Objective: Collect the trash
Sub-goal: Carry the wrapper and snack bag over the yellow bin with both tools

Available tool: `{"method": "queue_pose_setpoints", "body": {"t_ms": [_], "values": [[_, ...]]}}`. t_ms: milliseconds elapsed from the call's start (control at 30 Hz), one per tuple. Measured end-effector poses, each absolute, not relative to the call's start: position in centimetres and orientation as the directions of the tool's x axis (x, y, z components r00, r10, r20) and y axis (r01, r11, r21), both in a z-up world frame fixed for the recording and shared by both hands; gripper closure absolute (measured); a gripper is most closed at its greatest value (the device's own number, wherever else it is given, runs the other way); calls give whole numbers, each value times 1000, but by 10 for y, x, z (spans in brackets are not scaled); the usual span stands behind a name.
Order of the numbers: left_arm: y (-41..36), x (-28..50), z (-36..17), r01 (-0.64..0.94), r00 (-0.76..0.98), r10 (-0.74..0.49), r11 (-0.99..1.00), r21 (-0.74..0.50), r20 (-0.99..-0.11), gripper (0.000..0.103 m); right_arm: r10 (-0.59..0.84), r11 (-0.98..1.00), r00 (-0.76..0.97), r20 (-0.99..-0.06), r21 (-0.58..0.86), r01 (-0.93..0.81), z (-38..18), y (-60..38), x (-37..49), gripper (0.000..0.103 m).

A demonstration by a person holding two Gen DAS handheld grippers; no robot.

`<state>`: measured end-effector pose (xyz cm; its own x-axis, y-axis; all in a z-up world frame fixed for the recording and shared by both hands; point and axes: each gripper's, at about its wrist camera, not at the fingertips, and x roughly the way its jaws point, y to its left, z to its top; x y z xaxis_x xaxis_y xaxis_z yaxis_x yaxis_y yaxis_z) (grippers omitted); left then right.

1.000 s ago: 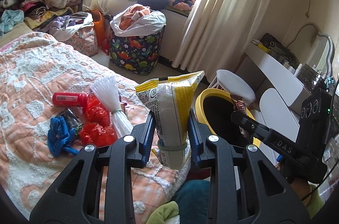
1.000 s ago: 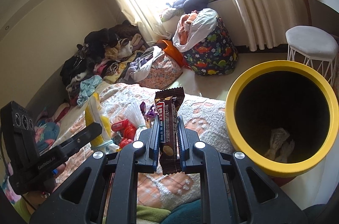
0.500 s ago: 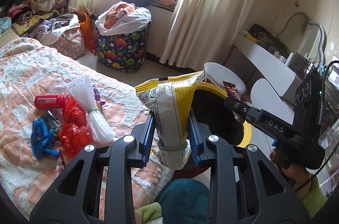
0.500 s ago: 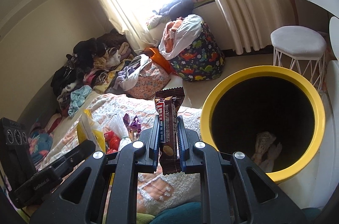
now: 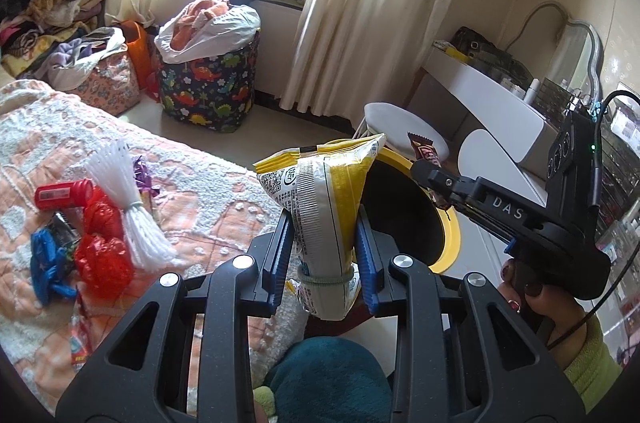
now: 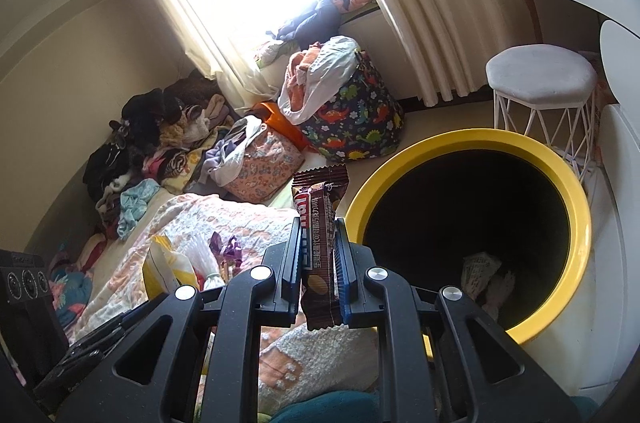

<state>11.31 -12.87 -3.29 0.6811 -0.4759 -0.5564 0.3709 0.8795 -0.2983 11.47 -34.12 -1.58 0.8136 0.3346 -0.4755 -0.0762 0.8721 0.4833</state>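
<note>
Left gripper (image 5: 325,243) clamped on chip bag (image 5: 326,211), blue pads pressed flat against both faces just above a green rubber band. Bag upright, long axis vertical, crimped top edge uppermost and tilted toward bin (image 5: 448,243). Yellow and silver foil, small printed text down one side, folded bottom hanging below the pads. Held over the bed (image 5: 208,195) edge, just beside the bin's yellow rim.

Right gripper (image 6: 319,255) closed on wrapper (image 6: 320,223), pinched edge-on at mid-length. Wrapper also upright, long axis vertical, serrated end on top. Brown with a red and white logo, white script, a biscuit picture near the bottom. Held just beside the bin (image 6: 576,255) rim, on the bed side, not over the opening.

Inside the bin, black lining and pale crumpled scraps (image 6: 486,273) at the bottom.

On the bed away from the bin: red plastic (image 5: 102,243), blue wad (image 5: 46,263), red tube (image 5: 62,194), white fringed bundle (image 5: 128,207).
</note>
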Motion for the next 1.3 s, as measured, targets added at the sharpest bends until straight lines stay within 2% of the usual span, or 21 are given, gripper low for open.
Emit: {"method": "queue_pose_setpoints", "body": {"t_ms": [900, 1300], "values": [[-190, 138, -49, 463, 616, -537, 839, -287, -576, 80, 224, 841, 842, -491, 534, 87, -37, -402, 121, 89], [-212, 163, -66, 469, 576, -565, 821, -326, -591, 80, 176, 827, 832, -526, 537, 165, -55, -424, 125, 89]]}}
